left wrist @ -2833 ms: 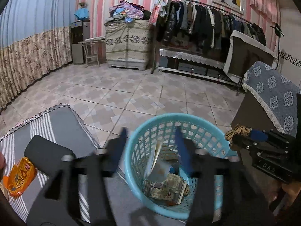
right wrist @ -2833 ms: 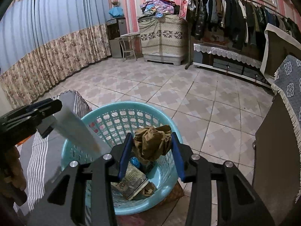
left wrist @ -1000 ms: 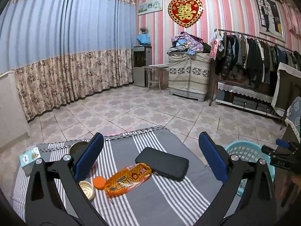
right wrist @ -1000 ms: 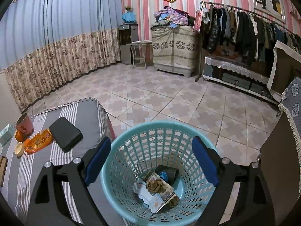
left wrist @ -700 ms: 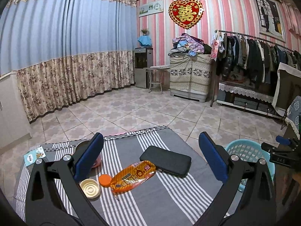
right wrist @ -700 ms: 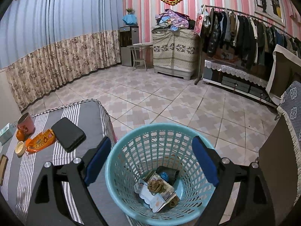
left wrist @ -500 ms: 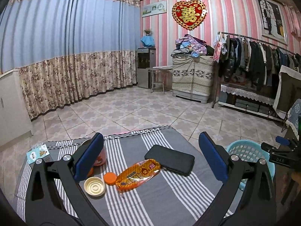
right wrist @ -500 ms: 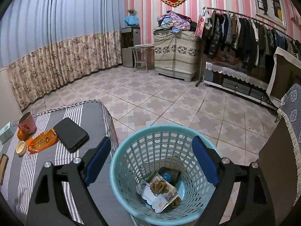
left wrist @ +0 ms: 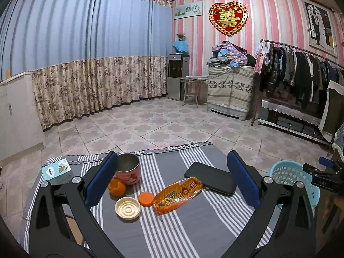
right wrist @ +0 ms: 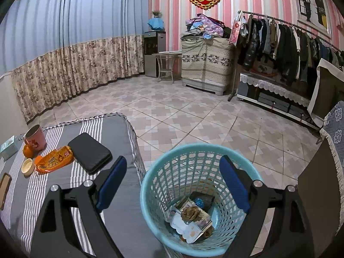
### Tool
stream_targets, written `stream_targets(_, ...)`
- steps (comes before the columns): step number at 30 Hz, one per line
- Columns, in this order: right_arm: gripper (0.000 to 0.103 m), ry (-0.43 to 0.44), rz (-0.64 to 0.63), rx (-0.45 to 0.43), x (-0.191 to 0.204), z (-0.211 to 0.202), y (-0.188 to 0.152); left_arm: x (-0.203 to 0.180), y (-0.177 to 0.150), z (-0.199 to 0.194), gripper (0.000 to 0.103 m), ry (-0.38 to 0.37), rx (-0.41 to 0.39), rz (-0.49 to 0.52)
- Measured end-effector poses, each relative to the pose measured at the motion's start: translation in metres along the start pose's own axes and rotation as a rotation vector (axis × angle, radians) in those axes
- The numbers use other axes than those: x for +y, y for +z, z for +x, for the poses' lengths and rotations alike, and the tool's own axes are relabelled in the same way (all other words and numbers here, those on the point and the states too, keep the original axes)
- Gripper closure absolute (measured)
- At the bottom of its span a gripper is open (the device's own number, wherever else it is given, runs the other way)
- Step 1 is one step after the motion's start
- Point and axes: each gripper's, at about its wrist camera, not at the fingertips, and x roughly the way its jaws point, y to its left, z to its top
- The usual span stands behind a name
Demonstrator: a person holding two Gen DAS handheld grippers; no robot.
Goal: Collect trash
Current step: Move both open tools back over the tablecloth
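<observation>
I can't read the print on the wrapper (left wrist: 177, 194). My left gripper's fingers (left wrist: 101, 181) cover part of the cup (left wrist: 128, 168) and orange (left wrist: 116, 186). The phone (right wrist: 3, 188) is cut off at the edge.

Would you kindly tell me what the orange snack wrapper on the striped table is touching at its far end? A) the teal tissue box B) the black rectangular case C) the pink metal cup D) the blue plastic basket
B: in the left wrist view the orange snack wrapper has its far end against the black rectangular case, and the right wrist view shows the same contact.
</observation>
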Motion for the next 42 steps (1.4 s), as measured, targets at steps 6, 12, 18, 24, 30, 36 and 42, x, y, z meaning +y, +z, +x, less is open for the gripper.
stream_targets(6,0.017,0.005,-0.009,0.004,0.008,0.0,0.0,0.011,-0.002,-0.002,0.005,0.017,-0.003,-0.002)
stream_targets(12,0.017,0.012,-0.015,0.007,0.013,0.002,0.0,0.018,-0.005,-0.002,0.005,0.031,0.0,-0.009)
stream_targets(18,0.017,0.016,-0.023,0.005,0.021,0.003,0.0,0.027,-0.006,-0.002,0.005,0.047,-0.002,-0.022)
stream_targets(24,0.017,0.028,-0.033,0.003,0.035,0.006,-0.001,0.042,-0.011,-0.001,0.005,0.068,0.005,-0.025)
stream_targets(30,0.017,0.046,-0.064,0.001,0.058,0.007,-0.003,0.062,-0.019,0.0,0.005,0.091,0.018,-0.037)
stream_targets(36,0.017,0.069,-0.081,0.002,0.077,0.009,-0.003,0.084,-0.026,-0.002,0.005,0.121,0.029,-0.046)
stream_targets(42,0.017,0.088,-0.102,0.004,0.093,0.012,-0.006,0.108,-0.035,-0.003,0.005,0.159,0.044,-0.066)
